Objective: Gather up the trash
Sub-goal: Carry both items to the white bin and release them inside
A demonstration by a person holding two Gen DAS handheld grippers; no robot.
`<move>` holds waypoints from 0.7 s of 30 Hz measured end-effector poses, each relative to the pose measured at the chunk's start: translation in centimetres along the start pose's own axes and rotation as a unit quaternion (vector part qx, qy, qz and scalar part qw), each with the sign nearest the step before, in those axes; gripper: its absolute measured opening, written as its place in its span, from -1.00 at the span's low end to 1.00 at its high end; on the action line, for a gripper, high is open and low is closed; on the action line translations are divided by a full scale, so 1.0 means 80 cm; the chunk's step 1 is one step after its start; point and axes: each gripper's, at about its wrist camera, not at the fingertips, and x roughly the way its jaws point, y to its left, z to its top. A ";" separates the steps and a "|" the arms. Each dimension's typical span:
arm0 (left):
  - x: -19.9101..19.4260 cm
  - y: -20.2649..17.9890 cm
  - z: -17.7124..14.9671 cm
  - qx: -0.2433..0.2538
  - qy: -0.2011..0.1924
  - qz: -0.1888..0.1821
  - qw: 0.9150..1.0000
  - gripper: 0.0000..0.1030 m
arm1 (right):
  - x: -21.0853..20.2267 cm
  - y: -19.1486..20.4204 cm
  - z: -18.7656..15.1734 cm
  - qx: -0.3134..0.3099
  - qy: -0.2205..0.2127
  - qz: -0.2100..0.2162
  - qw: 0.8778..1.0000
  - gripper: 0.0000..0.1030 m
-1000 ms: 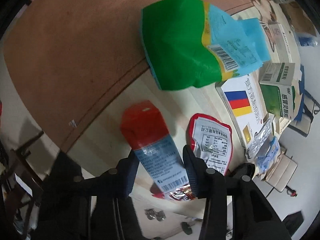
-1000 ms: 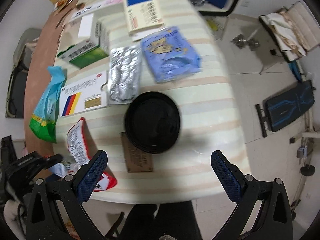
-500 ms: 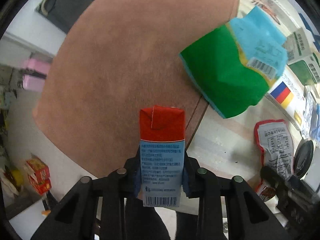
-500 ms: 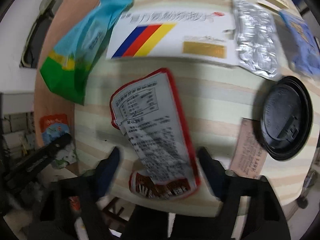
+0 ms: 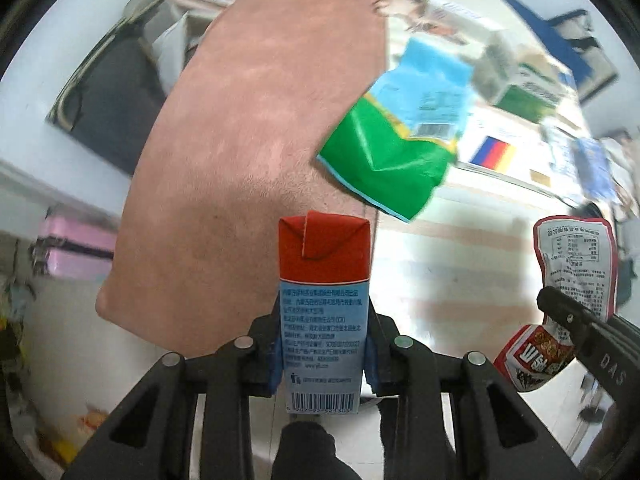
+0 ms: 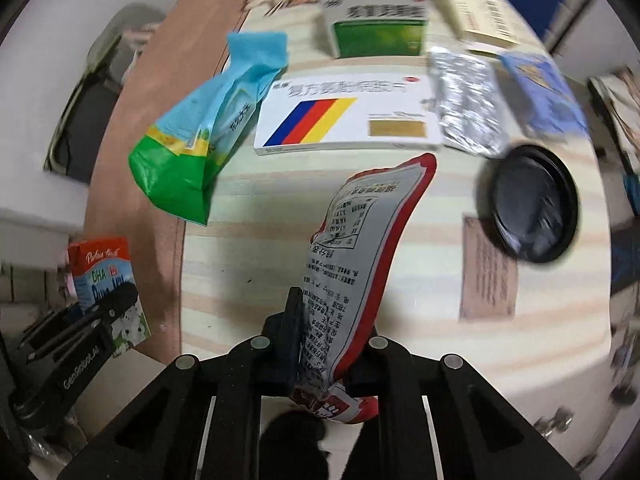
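Note:
My left gripper (image 5: 323, 344) is shut on a red-and-blue milk carton (image 5: 323, 280) and holds it upright over the table's near edge. The carton also shows in the right wrist view (image 6: 106, 280). My right gripper (image 6: 326, 344) is shut on a red-edged silver snack wrapper (image 6: 360, 248) and holds it lifted above the striped table (image 6: 400, 340). The wrapper also shows in the left wrist view (image 5: 572, 272). A green-and-blue snack bag (image 6: 204, 128) lies on the table to the left.
A white medicine box with colour stripes (image 6: 348, 116), a green box (image 6: 376, 24), a foil blister pack (image 6: 468, 100), a blue packet (image 6: 544, 92), a black lid (image 6: 532, 208) and a brown card (image 6: 488, 272) lie on the table. A brown mat (image 5: 248, 128) covers its left part.
My right gripper came down on the snack wrapper, shut on it and lifted it off the table. My left gripper swung left with the carton, which now stands upright.

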 end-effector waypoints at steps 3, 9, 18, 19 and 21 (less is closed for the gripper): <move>-0.015 -0.017 -0.014 0.033 -0.017 -0.031 0.999 -0.47 | -0.037 -0.006 -0.043 0.046 -0.028 0.000 0.999 -0.68; -0.033 -0.017 -0.087 0.077 -0.002 -0.075 0.994 -0.47 | -0.068 0.015 -0.155 0.122 -0.031 0.021 0.992 -0.68; 0.069 -0.017 -0.185 0.068 0.100 -0.122 0.985 -0.47 | 0.048 -0.014 -0.279 0.162 0.052 0.029 0.985 -0.68; 0.094 -0.015 -0.195 0.060 0.115 -0.129 0.983 -0.47 | 0.072 -0.021 -0.289 0.166 0.059 0.029 0.984 -0.68; 0.146 -0.016 -0.211 0.047 0.144 -0.143 0.978 -0.47 | 0.124 -0.038 -0.306 0.178 0.073 0.031 0.981 -0.68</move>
